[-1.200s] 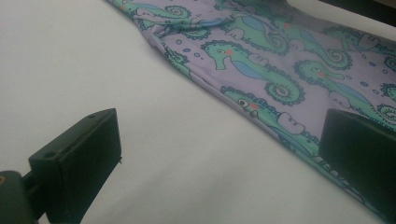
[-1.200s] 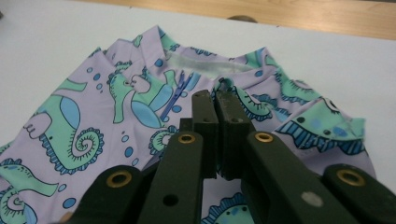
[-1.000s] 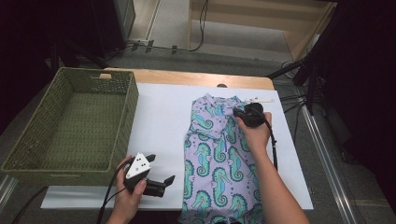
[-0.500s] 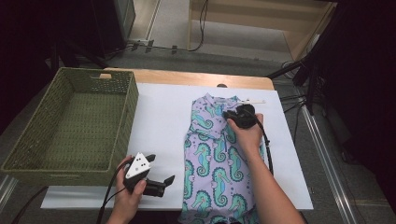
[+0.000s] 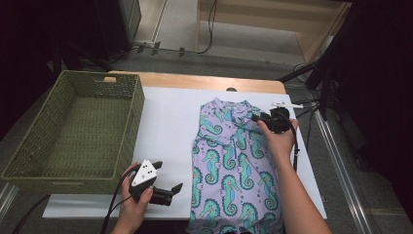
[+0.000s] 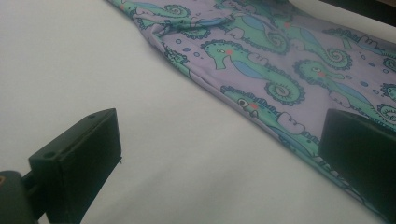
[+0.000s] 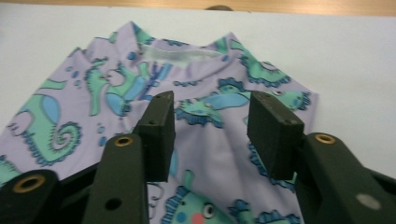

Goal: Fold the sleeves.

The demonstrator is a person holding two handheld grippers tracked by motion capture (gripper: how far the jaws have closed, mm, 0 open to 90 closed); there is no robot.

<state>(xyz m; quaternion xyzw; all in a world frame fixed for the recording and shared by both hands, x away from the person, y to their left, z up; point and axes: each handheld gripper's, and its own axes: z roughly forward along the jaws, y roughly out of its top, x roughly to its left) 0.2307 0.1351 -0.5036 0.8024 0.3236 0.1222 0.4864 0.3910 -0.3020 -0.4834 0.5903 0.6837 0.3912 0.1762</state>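
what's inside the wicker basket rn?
Nothing that shows: the wicker basket has a bare woven floor in the high view. Its near wall hides the strip of floor right behind it. The seahorse shirt lies outside it, on the white sheet.

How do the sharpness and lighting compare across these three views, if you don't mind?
High view: evenly lit white table cover, dark surroundings, slightly soft. Left gripper view: dim, bluish; near fingers blurred, seahorse garment softer farther off. Right gripper view: brighter; garment's collar hazy, fingers sharper.
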